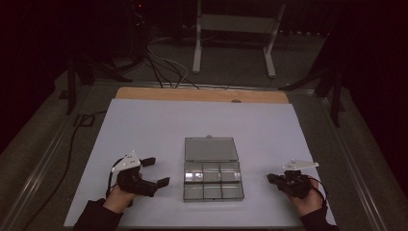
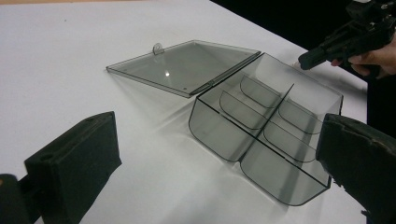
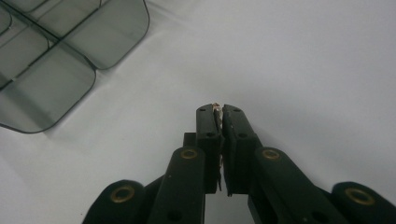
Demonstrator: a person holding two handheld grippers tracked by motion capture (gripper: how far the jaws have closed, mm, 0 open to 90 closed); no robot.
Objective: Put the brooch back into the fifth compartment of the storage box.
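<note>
The box (image 1: 212, 180), a clear smoked-plastic organiser with six compartments, sits at the centre of the white counter (image 1: 144, 125), its lid (image 1: 210, 148) folded flat open at 12 o'clock of the tray. All compartments look empty. The left claw (image 1: 156, 171) rests at 9 o'clock of the box, jaws spread wide with nothing between them; in the left gripper view the box (image 2: 266, 135) lies ahead of those jaws, near but apart. The right claw (image 1: 270, 178) rests at 3 o'clock of the box, just beside the counter's near edge, jaws pressed narrow. In the right gripper view a small pale sliver (image 3: 217, 112) shows pinched at the tips of the right claw (image 3: 218, 111); what it is cannot be told, as it is too small. Judged risks from here: the sliver is held only at the extreme tips, so any tilt or slackening of the grip could drop it onto the counter, where it would be hard to recover. The box is light and unsecured; a nudge from either claw against a wall could slide or tip it. The dividers are low and closely spaced, so a release from too high could land the piece in the wrong compartment or let it bounce out. The open lid could also be struck and swung shut by a claw passing at 12 o'clock.
</note>
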